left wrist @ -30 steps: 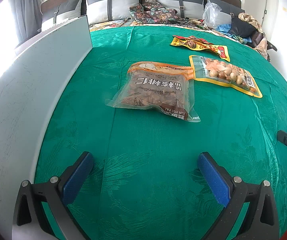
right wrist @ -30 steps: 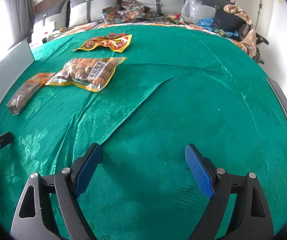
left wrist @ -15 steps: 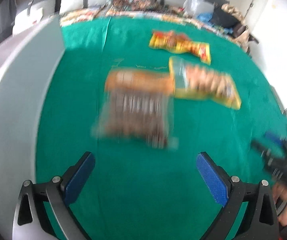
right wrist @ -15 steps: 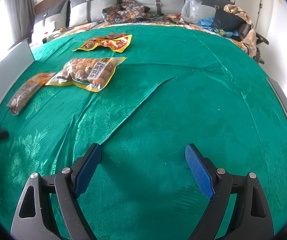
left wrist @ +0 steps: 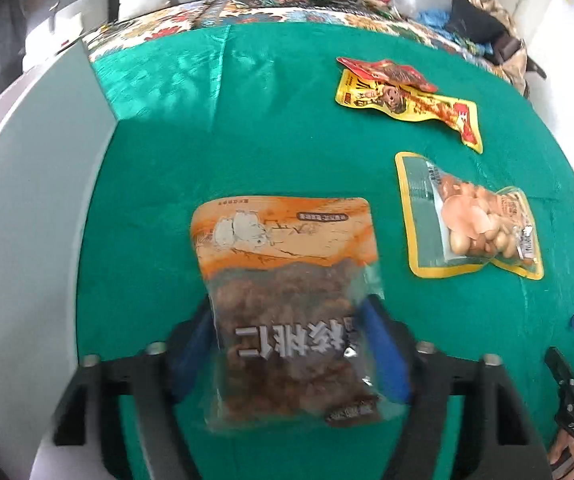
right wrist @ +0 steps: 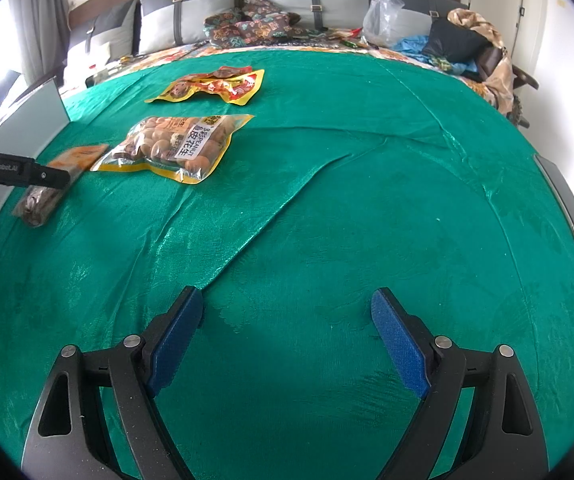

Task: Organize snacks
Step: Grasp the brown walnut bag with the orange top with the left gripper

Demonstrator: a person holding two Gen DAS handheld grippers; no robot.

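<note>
Since the earlier frame, left gripper (left wrist: 287, 344) advanced over walnut bag (left wrist: 287, 280); jaws closing, bag between them, left of peanut bag (left wrist: 471, 220) on green worktop (left wrist: 287, 120). Right gripper (right wrist: 287, 340) idle, jaws released. Pickup underway; next needs firm clamp, then lift.

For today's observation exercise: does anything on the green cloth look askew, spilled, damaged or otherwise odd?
Nothing spilled or torn. The three packets, walnut bag, peanut bag and yellow snack pouch, lie at differing angles. The left gripper is closing around the walnut bag's lower end. The cloth has a long crease.
</note>
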